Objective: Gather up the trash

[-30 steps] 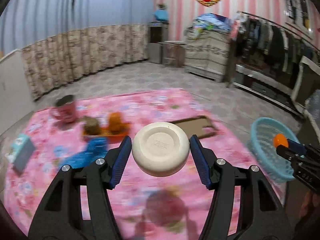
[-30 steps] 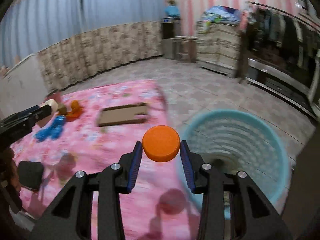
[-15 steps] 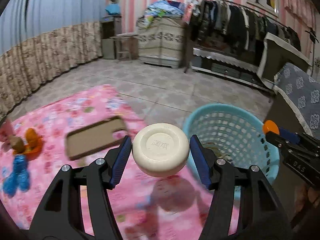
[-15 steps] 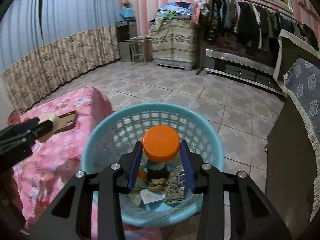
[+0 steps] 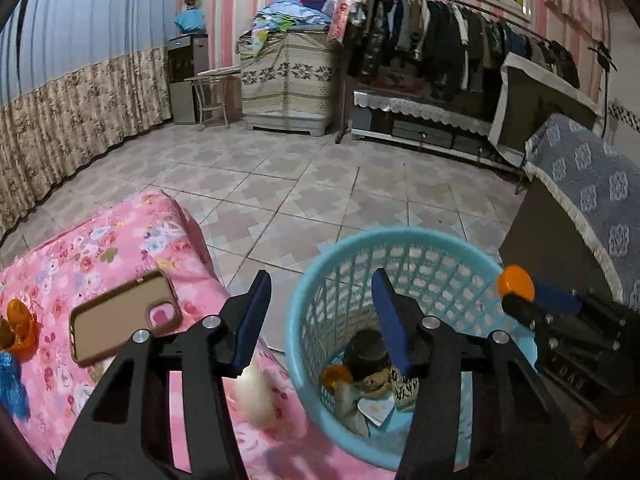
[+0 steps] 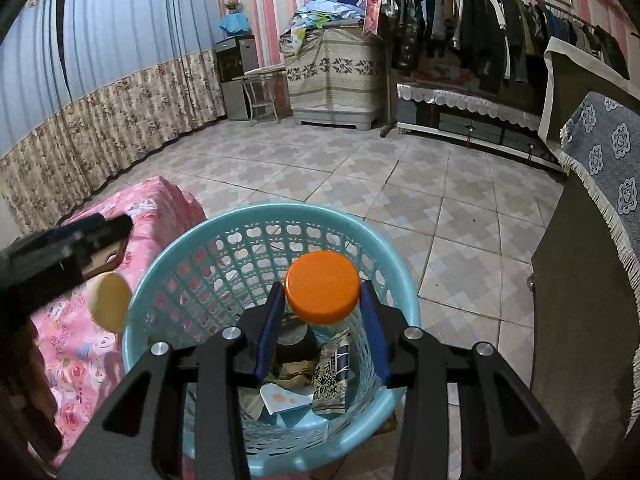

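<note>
The blue basket [image 6: 280,220] already holds wrappers and scraps, the right gripper [image 6: 322,312] clamps an orange-capped bottle [image 6: 322,286] above it, and the left gripper [image 5: 320,312] – jaws closing on nothing – has its cream lid [image 6: 110,302] falling outside the rim, over the pink cloth [image 5: 120,240].

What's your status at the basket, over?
Left gripper closing, nothing between its jaws. Right gripper shut on orange cap above the basket. Cream lid loose beside the basket, over the pink cloth. Nothing in the way.
</note>
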